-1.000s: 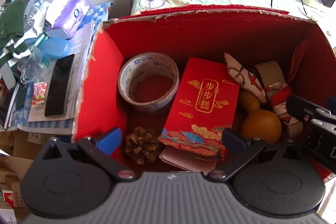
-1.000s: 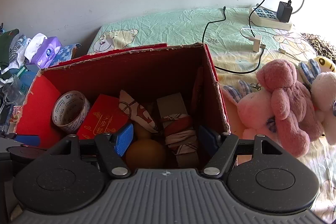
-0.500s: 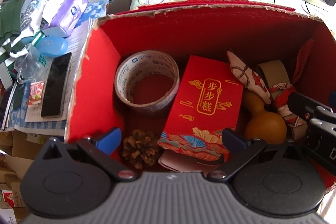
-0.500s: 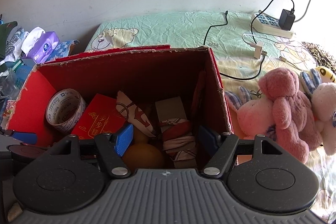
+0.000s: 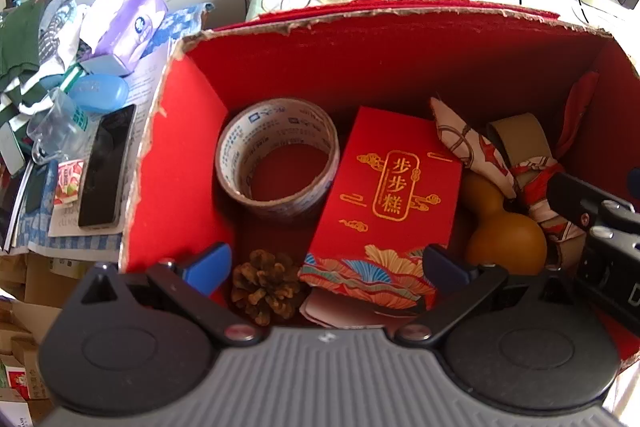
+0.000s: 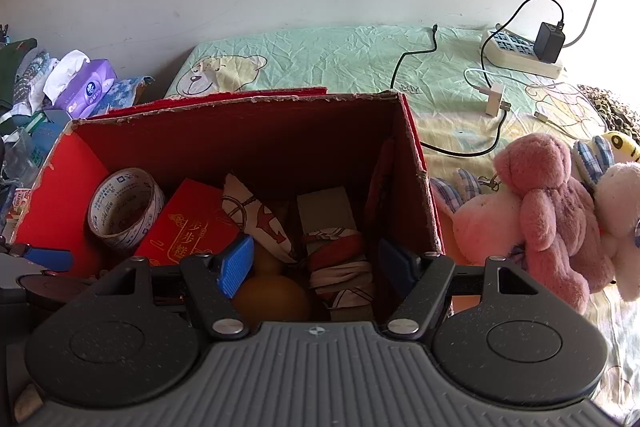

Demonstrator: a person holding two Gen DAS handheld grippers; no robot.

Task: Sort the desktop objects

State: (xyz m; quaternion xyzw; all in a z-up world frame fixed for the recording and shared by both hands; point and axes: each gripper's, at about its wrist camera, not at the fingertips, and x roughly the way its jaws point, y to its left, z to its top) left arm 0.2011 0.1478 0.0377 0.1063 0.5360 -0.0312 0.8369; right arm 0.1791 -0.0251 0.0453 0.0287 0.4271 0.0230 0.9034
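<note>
Inside red box (image 5: 180, 155), red envelope (image 5: 384, 203) lengthwise toward far wall; left gripper (image 5: 326, 263), right gripper (image 6: 316, 261), fingers apart, empty

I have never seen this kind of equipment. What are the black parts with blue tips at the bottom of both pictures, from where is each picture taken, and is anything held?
Those are hand-held grippers, one in each of a person's hands, each with a camera looking along its two fingers. One picture comes from the left gripper, the other from the right gripper. Both hang open above a red cardboard box and hold nothing. Inside lie a tape roll, a red envelope, a pine cone, a brown gourd and a patterned scarf. Beside the box sit pink plush toys on a bed sheet.
</note>
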